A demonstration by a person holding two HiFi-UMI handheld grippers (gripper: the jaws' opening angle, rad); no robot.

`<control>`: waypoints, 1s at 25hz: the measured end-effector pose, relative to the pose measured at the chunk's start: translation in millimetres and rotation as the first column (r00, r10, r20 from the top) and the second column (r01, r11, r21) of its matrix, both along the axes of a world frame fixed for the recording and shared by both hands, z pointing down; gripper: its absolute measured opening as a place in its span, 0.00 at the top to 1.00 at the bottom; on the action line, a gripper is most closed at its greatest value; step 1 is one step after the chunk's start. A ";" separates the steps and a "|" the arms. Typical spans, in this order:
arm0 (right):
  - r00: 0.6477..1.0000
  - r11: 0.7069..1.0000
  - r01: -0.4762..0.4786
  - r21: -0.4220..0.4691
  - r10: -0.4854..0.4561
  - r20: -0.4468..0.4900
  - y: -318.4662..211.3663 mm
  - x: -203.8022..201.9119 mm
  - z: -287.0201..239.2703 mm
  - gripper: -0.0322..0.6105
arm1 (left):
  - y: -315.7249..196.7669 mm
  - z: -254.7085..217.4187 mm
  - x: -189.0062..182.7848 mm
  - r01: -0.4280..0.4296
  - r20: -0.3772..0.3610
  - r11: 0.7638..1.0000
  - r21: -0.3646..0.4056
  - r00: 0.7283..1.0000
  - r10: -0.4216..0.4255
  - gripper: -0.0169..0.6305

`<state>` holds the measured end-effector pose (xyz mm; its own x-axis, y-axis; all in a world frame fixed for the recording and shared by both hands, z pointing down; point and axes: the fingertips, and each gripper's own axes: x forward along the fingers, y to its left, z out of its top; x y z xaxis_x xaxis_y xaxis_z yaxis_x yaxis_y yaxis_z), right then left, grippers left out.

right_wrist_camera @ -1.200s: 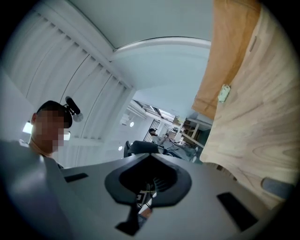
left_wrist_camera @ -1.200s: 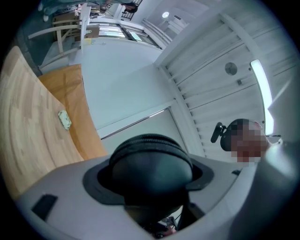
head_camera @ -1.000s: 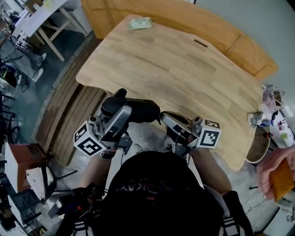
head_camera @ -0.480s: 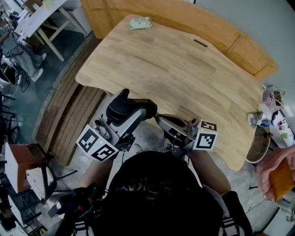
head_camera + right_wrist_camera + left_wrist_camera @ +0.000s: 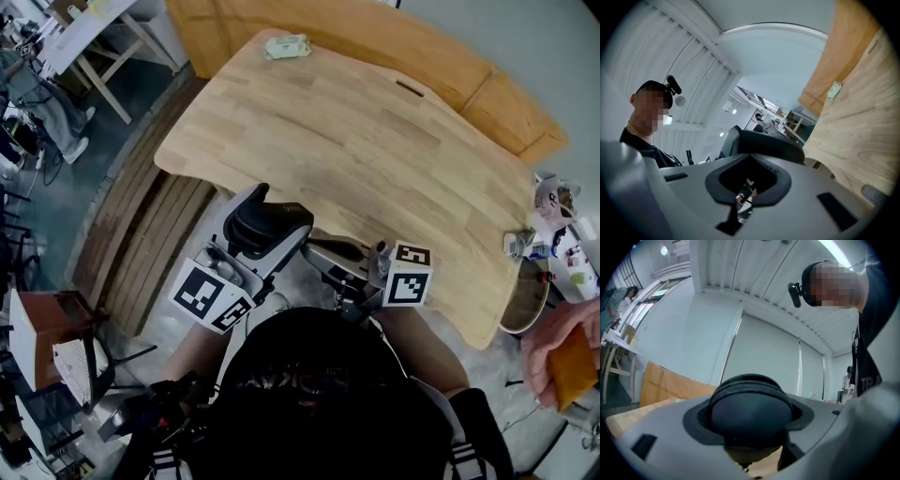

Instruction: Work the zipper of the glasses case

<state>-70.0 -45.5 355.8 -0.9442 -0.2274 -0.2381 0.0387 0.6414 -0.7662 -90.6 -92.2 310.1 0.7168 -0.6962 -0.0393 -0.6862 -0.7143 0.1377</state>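
Since a second ago the glasses case [image 5: 267, 220] has rolled from lying level across the person's front to standing tilted, one end raised. The left gripper [image 5: 251, 251] rolled with it and sank a little. The right gripper [image 5: 317, 251] came in closer from the side.

Case: black, held in the air just short of the near edge of the table [image 5: 375, 141], touching no surface. The left gripper view shows it end-on, with the ribbed zipper track [image 5: 749, 386] arching over the top.

Left gripper: jaws clamped on the case, one on each side of its body.

Right gripper: jaws fully together. A small tab shows in the notch between them, which I take for the zipper pull [image 5: 747, 187]. The case's dark flank lies just beyond the tips.

Step in hand, as judged: run the pull along the track.
- Keep the left clamp firm and steady so the case does not twist under the tug.
- Draw the right gripper along the line of the track and follow its curve round the end. A pull straight outward may jam the slider or slip the tab out.
- Turn the case with the left wrist so the track ahead faces the right gripper.
- Go slowly at the corner.

Far off on the table lies a small packet [image 5: 286, 47], not involved.
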 end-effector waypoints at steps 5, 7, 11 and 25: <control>1.000 1.000 0.027 0.011 -0.027 0.008 1.8 -3.6 -3.4 0.93 | -2.9 8.7 2.1 -0.006 0.001 0.999 -0.038 1.000 0.006 0.44; 0.999 0.999 0.032 0.010 -0.032 0.007 2.2 -3.8 -2.2 0.93 | -3.1 11.8 2.8 -0.014 -0.004 0.998 -0.055 1.000 0.014 0.44; 0.998 0.999 0.031 -0.018 -0.030 0.057 1.9 -2.3 -4.1 0.93 | -3.4 13.0 0.5 -0.056 -0.101 0.992 -0.116 0.994 0.044 0.44; 0.974 0.995 0.038 -0.097 -0.015 0.227 -2.8 15.0 -26.0 0.93 | 6.1 -20.4 -17.6 -0.216 -0.475 0.970 -0.108 0.869 0.140 0.42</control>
<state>-55.0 -48.3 329.8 -0.8747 -0.2368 -0.4228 0.2336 0.5584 -0.7960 -108.2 -86.1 289.7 0.7552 -0.5829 -0.2998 -0.3805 -0.7623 0.5236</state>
